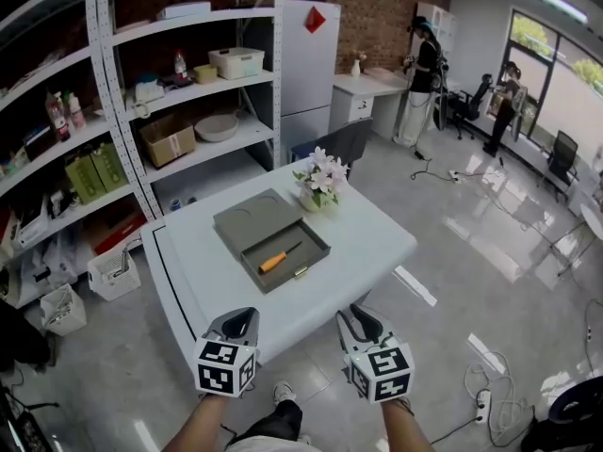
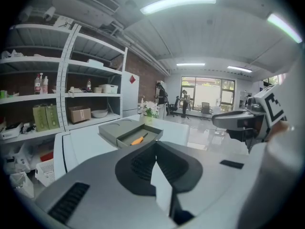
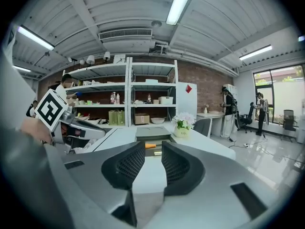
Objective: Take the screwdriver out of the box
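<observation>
A screwdriver (image 1: 279, 257) with an orange handle lies in an open grey box (image 1: 317, 255) in the middle of the white table (image 1: 377, 238). The box's lid (image 1: 254, 217) lies beside it on the far left. Both grippers hover at the table's near edge, short of the box. My left gripper (image 1: 242, 318) has its tips together with nothing in them. My right gripper (image 1: 357, 314) is open and empty. The left gripper view shows its jaws (image 2: 156, 146) aimed at the screwdriver (image 2: 138, 140). In the right gripper view a gap between the pads (image 3: 153, 149) frames the orange handle (image 3: 150, 146).
A pot of flowers (image 1: 321, 182) stands on the table just behind the box. Metal shelves (image 1: 170, 111) with boxes and bottles fill the left side. A white fridge (image 1: 311, 55) and a chair (image 1: 344, 144) stand behind the table. Cables and a power strip (image 1: 482, 401) lie on the floor to the right.
</observation>
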A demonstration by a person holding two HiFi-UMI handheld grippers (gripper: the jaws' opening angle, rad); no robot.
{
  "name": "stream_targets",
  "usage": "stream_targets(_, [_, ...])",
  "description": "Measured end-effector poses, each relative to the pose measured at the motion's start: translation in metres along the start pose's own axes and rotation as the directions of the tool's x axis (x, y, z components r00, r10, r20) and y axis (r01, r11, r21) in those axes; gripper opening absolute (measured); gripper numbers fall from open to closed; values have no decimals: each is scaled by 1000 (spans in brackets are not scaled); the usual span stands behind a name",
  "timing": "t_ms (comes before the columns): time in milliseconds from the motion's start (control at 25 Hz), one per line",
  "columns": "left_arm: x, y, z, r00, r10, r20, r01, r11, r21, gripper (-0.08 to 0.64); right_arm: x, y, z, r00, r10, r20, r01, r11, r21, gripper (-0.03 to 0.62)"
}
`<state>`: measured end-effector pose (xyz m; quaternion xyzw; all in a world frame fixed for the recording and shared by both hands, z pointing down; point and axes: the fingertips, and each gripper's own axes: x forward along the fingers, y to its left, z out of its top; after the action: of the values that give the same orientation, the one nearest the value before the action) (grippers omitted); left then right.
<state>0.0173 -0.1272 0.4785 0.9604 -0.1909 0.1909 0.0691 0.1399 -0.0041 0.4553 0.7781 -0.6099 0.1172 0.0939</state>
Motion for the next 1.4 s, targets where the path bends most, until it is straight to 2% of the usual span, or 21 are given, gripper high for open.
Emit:
stream_targets(200, [28,27,0,999,43,-8,-43,999,-32,3,45,-6,6,998,57,-22,-58,997,-48,115])
stream_targets(440, [59,56,6,996,92,-19,-93,993,-67,3,108,-9,13,981,182,-61,-187,978,-95,115])
stream_targets(640, [82,80,11,992,119,-45,-123,988,-96,3,155,0,21,949,291,-120,-307,938,-161,115])
stream_targets(800, [100,95,14,990,130,-56,-136,983,-120,3,188,7,23,905,381,-189,-417,882,-218,120])
stream_targets(880, [105,103,14,988,137,-66,-144,981,-128,3,204,14,20,870,430,-240,-484,838,-254,123])
stream_targets(1000, [111,115,10,986,148,-81,-158,978,-140,3,225,27,11,801,496,-336,-590,747,-306,129])
stream_targets(1240, [117,135,3,979,180,-99,-194,967,-167,3,250,53,-12,637,562,-527,-768,518,-377,140])
stream_targets(1400, [116,143,0,969,223,-107,-240,952,-190,3,259,61,-27,544,550,-634,-839,362,-405,149])
